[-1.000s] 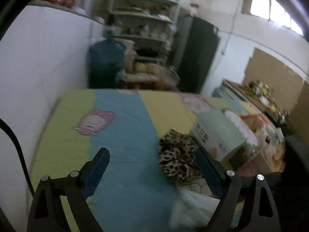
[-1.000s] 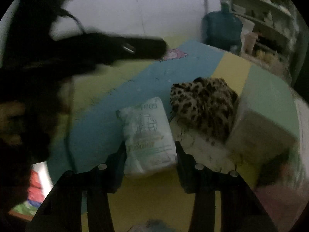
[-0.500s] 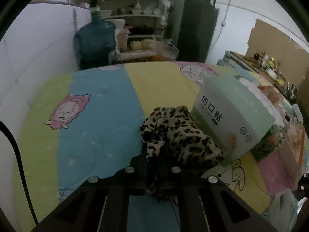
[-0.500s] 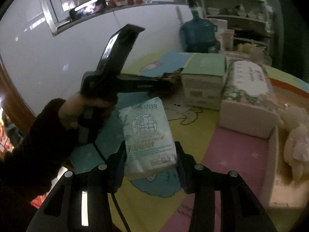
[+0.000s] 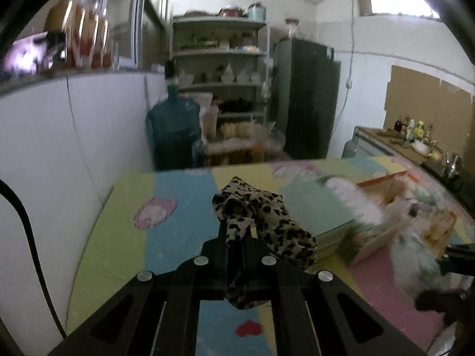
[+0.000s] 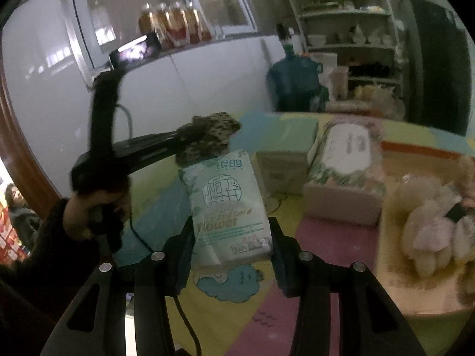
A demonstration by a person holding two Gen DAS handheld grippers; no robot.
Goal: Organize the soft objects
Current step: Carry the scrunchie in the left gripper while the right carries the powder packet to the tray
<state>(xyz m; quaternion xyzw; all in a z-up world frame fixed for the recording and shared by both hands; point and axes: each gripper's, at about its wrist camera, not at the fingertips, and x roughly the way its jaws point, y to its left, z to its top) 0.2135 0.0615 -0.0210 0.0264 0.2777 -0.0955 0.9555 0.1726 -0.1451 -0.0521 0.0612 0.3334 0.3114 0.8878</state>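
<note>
A leopard-print cloth [image 5: 267, 222] hangs bunched above the colourful table cover [image 5: 178, 237], and my left gripper [image 5: 236, 235] is shut on its lower folds. The right wrist view shows the same cloth [image 6: 213, 136] at the tip of the left gripper [image 6: 181, 139], held by a person's hand [image 6: 89, 213]. My right gripper [image 6: 230, 230] is shut on a soft white-and-green tissue pack [image 6: 228, 204], held above the table. That pack [image 5: 415, 255] appears blurred at the right of the left wrist view.
A pale green box [image 6: 285, 145] and a floral tissue box [image 6: 344, 160] stand mid-table. To their right, an open tan box [image 6: 394, 267] holds plush toys [image 6: 430, 228]. A white wall runs along the table's left side. A blue water jug [image 5: 173, 130], shelves and a dark fridge stand beyond.
My left gripper went from open to shut on the leopard cloth and lifted it off the table. My right gripper swung right and up with the tissue pack still held.
</note>
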